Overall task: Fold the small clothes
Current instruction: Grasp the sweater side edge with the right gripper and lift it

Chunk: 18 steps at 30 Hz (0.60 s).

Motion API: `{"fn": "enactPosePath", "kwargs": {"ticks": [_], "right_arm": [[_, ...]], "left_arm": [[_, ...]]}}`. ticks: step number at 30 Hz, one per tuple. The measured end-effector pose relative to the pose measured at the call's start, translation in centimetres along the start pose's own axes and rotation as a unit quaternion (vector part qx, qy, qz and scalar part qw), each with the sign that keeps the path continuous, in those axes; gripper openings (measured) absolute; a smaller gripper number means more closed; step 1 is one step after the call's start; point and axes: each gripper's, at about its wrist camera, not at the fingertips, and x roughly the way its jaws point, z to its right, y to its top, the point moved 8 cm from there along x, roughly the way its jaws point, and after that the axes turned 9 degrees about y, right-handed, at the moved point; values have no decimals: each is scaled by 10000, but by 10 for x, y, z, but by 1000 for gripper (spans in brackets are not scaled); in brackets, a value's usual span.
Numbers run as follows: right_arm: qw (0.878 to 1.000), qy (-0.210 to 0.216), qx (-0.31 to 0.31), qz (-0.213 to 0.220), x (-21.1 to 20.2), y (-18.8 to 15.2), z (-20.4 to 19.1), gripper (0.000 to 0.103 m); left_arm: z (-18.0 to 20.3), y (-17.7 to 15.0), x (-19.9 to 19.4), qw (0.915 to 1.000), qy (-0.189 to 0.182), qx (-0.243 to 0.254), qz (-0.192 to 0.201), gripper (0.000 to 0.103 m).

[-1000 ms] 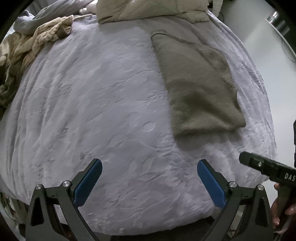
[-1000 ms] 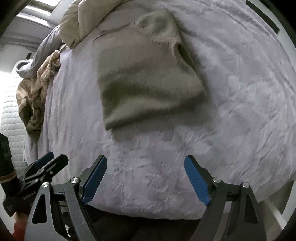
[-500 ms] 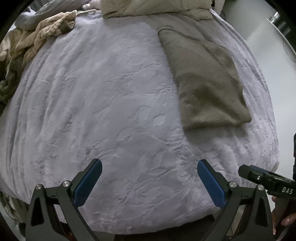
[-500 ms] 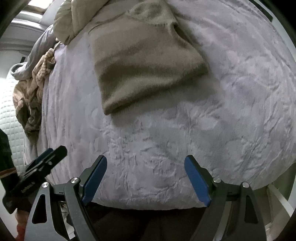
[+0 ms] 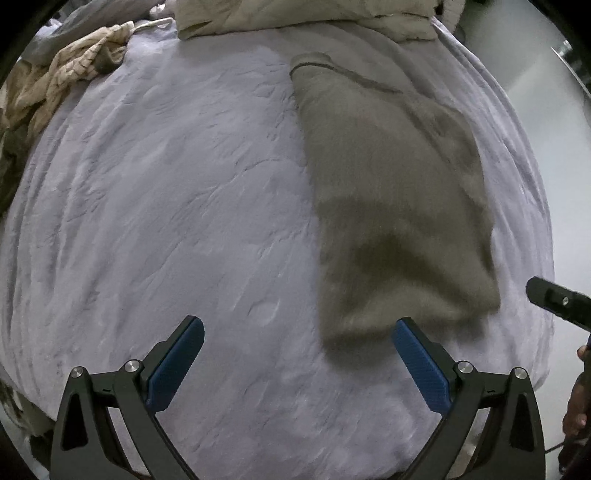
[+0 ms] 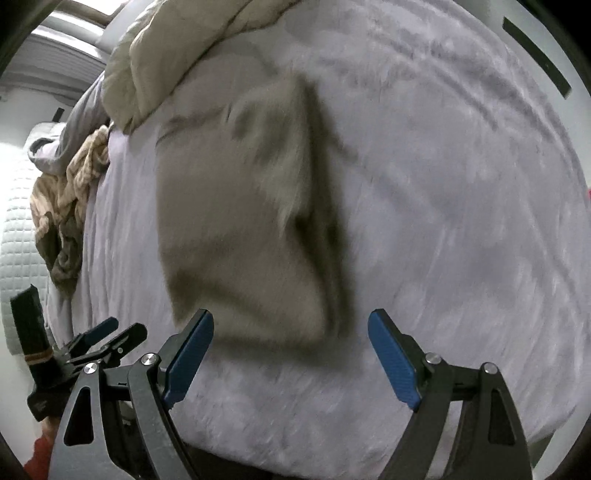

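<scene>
On lilac blanket (image 5: 155, 206), folded taupe top (image 5: 391, 206) lies flat, left gripper (image 5: 295, 363) and right gripper (image 6: 290, 354) hover near its near edge, jaws spread wide, empty.

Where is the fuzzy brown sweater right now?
The brown sweater lies flat on the lavender blanket, toward the right in the left wrist view, below the cream comforter, opposite the crumpled clothes pile.

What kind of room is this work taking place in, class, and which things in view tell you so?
Most likely a bedroom: the taupe garment lies on a bed's lavender blanket, with a cream comforter bunched at the far end and a pile of clothes beside it.
</scene>
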Motion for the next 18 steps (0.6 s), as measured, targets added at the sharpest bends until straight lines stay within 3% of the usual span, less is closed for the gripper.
{"fn": "enactPosePath", "kwargs": {"ticks": [5, 9, 12, 18], "right_arm": [[9993, 331, -140, -121, 17, 50, 15, 88], [9958, 847, -207, -269, 43, 76, 21, 88], [9919, 1186, -170, -427, 68, 91, 27, 88], [9759, 2096, -305, -527, 88, 113, 22, 89]], "left_arm": [[11, 32, 13, 9993, -293, -233, 82, 103], [27, 53, 38, 9951, -982, -137, -63, 103], [37, 63, 59, 9921, -1242, 44, -149, 103], [53, 73, 80, 9833, -1802, 106, -242, 103]]}}
